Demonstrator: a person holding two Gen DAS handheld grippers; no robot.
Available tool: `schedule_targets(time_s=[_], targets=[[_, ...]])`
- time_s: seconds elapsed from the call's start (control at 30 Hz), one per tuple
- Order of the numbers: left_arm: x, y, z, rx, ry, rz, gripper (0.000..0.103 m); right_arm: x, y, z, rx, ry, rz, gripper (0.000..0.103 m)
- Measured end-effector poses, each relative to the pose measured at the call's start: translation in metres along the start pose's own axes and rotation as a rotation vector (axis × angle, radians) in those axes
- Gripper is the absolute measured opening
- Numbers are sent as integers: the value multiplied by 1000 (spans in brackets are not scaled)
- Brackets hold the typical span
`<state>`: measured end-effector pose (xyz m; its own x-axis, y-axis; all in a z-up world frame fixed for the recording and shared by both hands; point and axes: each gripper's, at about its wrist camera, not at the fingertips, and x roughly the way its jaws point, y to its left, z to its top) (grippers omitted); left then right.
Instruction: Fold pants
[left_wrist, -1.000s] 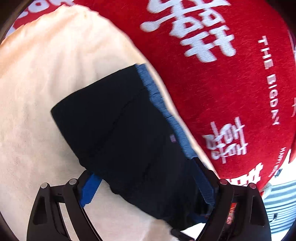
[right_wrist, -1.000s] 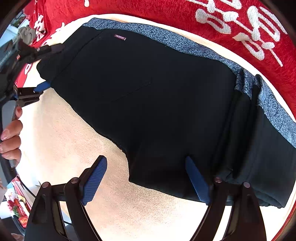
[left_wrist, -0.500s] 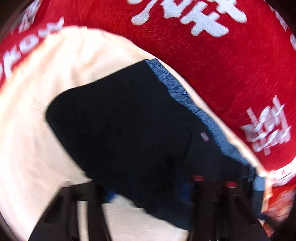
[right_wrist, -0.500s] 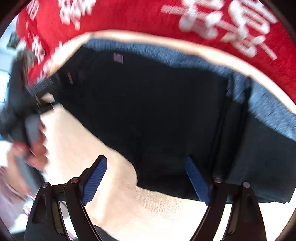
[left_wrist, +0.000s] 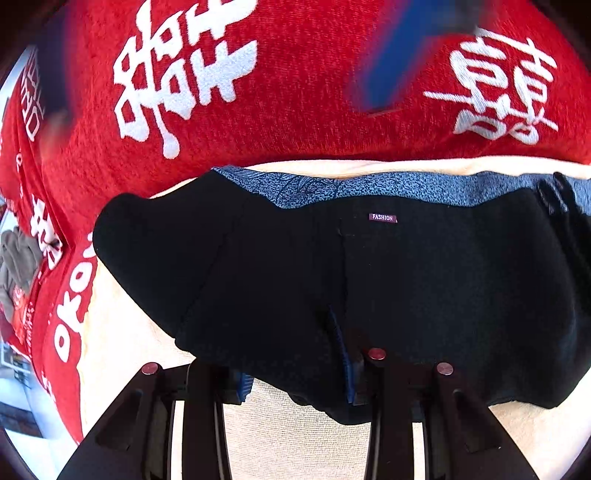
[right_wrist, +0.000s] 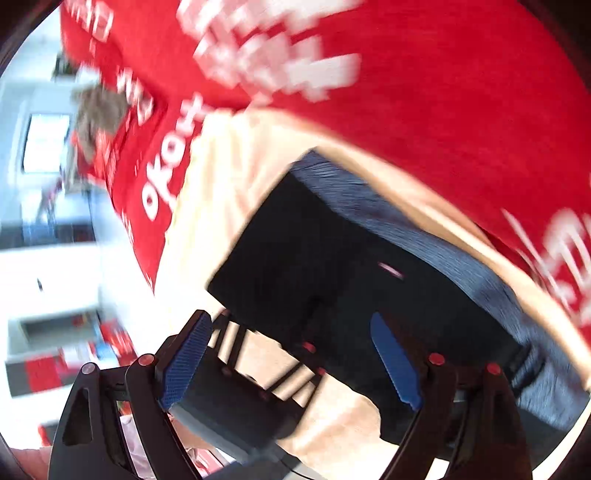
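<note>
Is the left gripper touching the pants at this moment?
Touching. In the left wrist view, the left gripper has the near edge of the black pants draped across both fingers, cloth hiding the blue pads.

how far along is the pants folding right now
Done: the pants already lie folded into a compact black stack on the cream cloth. In hand: the left gripper has its fingers at the near edge, fabric draped between them; the right gripper is open above. Left: probably one more fold and smoothing.
</note>
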<state>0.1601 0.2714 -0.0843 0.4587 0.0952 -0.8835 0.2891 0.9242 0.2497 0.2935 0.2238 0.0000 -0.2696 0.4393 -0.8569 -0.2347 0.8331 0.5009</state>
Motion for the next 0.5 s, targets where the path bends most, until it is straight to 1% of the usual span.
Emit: schedule_targets(time_s=[0.07,0.13,0.17,0.33,0.37,0.4,0.43,0.47,0.5], targets=[[0,-4,1,15,-5,9,38,20,23,21,-60,67,-16,90],[1,-7,2,9,-8,12,38,42,35,35,-92,139,-11,90],[-3,6,-3,2,-8,13,38,55,40,41,-98,181,-28,91],[-9,-3,-7,0,-26,31,38,99,42,50,-130,319,-162,90],[-10,-4,-7,3,-27,34,38,105,40,50,-131,340,-186,84],[-10,-6,-6,4,-20,35,38,111,38,48,-149,358,-218,51],[-8,-6,-6,1,-5,29,38,112,37,47,-163,354,-241,33],[-10,-7,-5,2,-11,29,38,109,35,46,-164,337,-232,23],[-16,-9,-5,14,-38,27,38,99,32,43,-163,310,-207,20]])
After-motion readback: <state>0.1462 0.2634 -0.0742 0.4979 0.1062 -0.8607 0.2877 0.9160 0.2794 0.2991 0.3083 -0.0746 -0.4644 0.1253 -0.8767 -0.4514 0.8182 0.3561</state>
